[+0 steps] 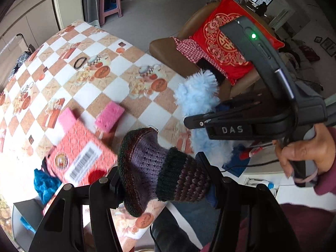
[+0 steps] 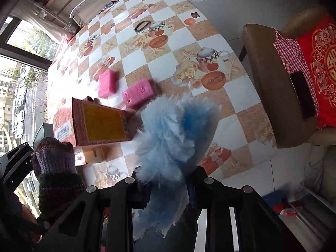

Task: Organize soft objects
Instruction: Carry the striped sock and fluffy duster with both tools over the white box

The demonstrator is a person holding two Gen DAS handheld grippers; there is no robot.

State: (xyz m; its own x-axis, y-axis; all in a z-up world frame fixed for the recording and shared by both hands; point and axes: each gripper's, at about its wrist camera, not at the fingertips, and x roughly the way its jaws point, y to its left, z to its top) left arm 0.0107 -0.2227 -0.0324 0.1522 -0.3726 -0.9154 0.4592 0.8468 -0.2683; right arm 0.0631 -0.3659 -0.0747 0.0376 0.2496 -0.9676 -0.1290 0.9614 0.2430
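My left gripper (image 1: 159,174) is shut on a knitted purple and dark green sock (image 1: 151,168), held above the table's near edge; the sock also shows in the right wrist view (image 2: 56,166). My right gripper (image 2: 166,174) is shut on a fluffy light blue duster (image 2: 172,134), also seen in the left wrist view (image 1: 197,100). Two pink sponges (image 2: 137,93) (image 2: 107,84) lie on the checkered tablecloth (image 2: 168,42). A red box (image 1: 77,155) with a barcode stands open near the table's left side, its yellow-lined lid (image 2: 103,124) raised.
A black hair band (image 1: 80,62) lies far on the table. A brown armchair (image 2: 271,88) with a red cushion (image 1: 226,44) and checked cloth stands right of the table. Blue fabric (image 1: 45,183) lies by the box. A pink stool (image 1: 110,4) stands beyond.
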